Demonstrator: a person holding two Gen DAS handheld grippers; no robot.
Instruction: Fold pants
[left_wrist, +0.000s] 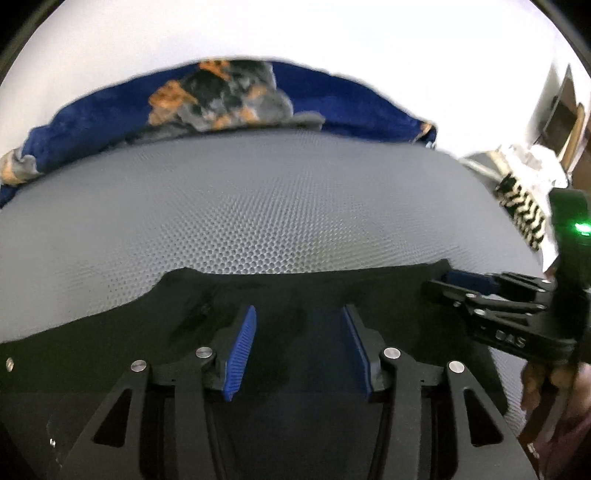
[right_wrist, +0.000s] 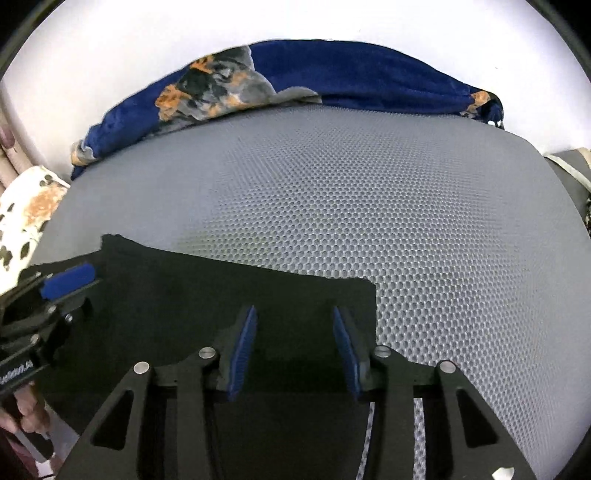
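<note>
The black pants lie flat on a grey honeycomb-mesh surface, folded into a dark slab with a straight far edge. My left gripper hovers over them with its blue pads apart and nothing between them. The right gripper reaches in from the right at the pants' far right corner. In the right wrist view the pants end in a square corner, and my right gripper stands open just above them. The left gripper shows at the pants' left edge.
A blue blanket with orange and grey flowers is bunched along the far edge of the mesh. A white floral cloth lies at the left, and a black-and-white patterned item at the right. A person's hand holds the left gripper.
</note>
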